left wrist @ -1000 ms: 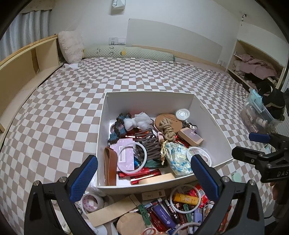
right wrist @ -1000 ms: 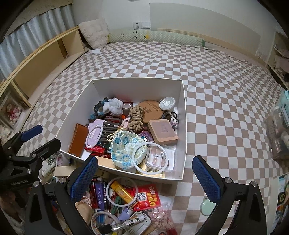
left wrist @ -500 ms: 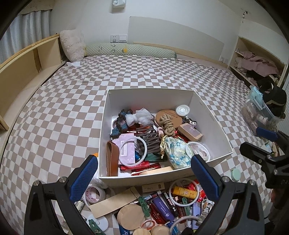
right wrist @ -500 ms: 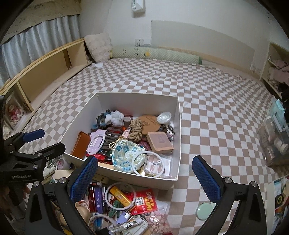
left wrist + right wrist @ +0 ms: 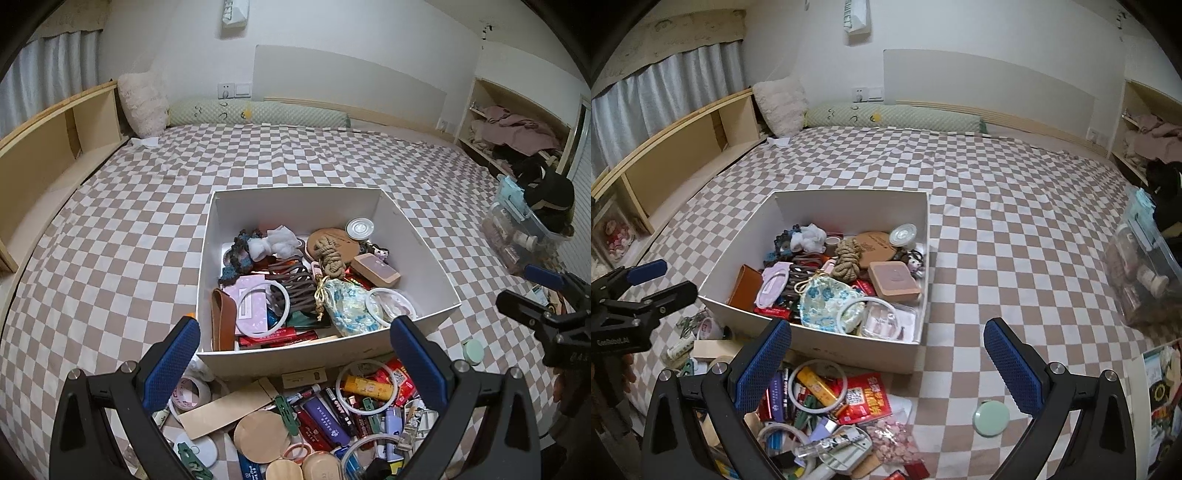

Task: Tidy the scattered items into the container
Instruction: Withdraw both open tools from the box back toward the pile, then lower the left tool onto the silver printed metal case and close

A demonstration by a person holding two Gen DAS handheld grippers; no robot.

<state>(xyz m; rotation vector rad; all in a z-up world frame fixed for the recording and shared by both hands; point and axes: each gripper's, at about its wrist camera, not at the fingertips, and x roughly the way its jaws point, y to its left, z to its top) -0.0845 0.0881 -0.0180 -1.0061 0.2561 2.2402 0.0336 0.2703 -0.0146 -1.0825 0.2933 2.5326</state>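
Note:
A white open box (image 5: 295,202) (image 5: 849,349) sits on the checkered bed, holding a floral pouch (image 5: 349,306), a rope coil (image 5: 330,254), white rings and other small items. A pile of scattered items (image 5: 332,410) (image 5: 827,410) lies in front of its near wall: pens, a yellow tube, a white ring, round wooden discs (image 5: 262,435), tape (image 5: 190,393). A mint round lid (image 5: 991,418) lies apart to the right. My left gripper (image 5: 295,363) is open and empty above the pile. My right gripper (image 5: 886,363) is open and empty, right of the pile.
Wooden shelving (image 5: 683,158) runs along the bed's left side. A clear bin with bottles (image 5: 1145,273) stands at the right edge. A long green pillow (image 5: 258,112) lies at the head. The checkered bedspread (image 5: 1015,229) stretches behind and right of the box.
Both grippers have pulled back and risen from the box, so more of the scattered pile and room shows. Both stay open and empty.

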